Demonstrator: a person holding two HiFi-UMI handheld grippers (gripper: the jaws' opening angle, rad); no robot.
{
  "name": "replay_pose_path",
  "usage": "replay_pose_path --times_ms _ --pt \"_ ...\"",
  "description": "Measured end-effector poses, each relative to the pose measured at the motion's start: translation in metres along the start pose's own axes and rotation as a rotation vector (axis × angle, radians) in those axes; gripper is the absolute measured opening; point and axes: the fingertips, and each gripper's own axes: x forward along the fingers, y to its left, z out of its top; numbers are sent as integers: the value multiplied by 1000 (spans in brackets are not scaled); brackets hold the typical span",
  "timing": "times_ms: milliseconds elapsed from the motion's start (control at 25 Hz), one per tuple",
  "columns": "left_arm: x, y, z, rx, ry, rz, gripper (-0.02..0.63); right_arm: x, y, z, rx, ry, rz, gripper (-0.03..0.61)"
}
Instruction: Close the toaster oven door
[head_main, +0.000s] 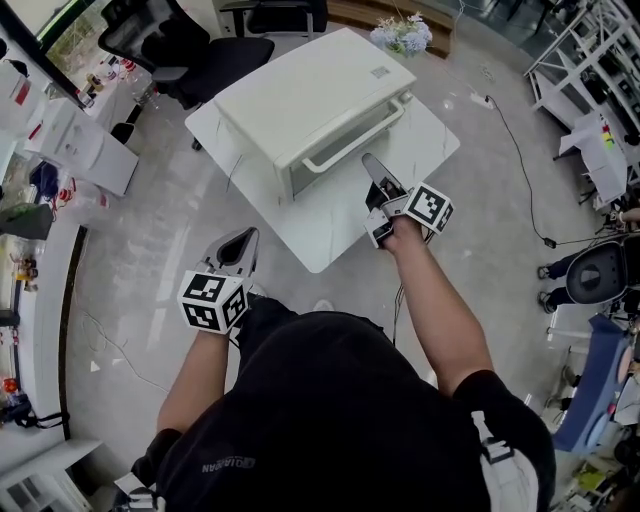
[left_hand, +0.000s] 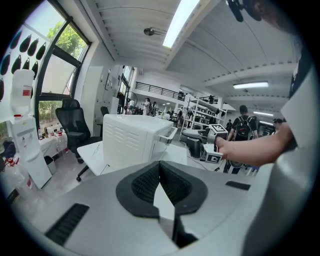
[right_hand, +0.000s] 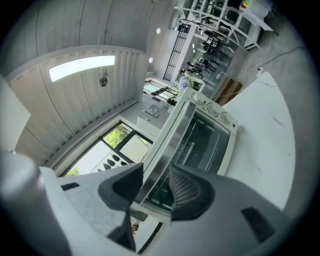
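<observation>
A white toaster oven (head_main: 310, 90) stands on a white table (head_main: 340, 225), and its door with a long bar handle (head_main: 350, 140) is upright against the front. My right gripper (head_main: 372, 162) is open, its tips just in front of the handle. In the right gripper view the handle (right_hand: 165, 140) runs between the open jaws of the right gripper (right_hand: 156, 180), with the glass door (right_hand: 200, 140) behind it. My left gripper (head_main: 243, 240) hangs shut, low and off the table's near corner. From the left gripper (left_hand: 160, 165) I see the oven (left_hand: 132, 137) side-on.
A black office chair (head_main: 190, 50) stands behind the table at the left. Flowers (head_main: 402, 35) sit beyond the oven. A white water dispenser (head_main: 80, 145) is at the far left. A cable (head_main: 520, 150) trails over the floor at the right, near shelving (head_main: 590, 60).
</observation>
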Motion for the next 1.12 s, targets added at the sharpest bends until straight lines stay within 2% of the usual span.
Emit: replay_pose_path --times_ms 120,440,560,760,1120 --pt "5 -6 7 1 -28 -12 3 -11 22 -9 -127 20 3 149" --pt "6 -20 17 36 -63 -22 3 -46 75 -42 -609 129 -41 144" --pt "7 -25 19 50 -64 -30 3 -55 86 -51 -749 158 -63 103" --pt "8 -33 23 77 -64 -48 3 -65 99 -58 -839 162 -72 15" --pt "0 -31 24 107 -63 -37 3 -74 110 -72 -937 183 -71 2"
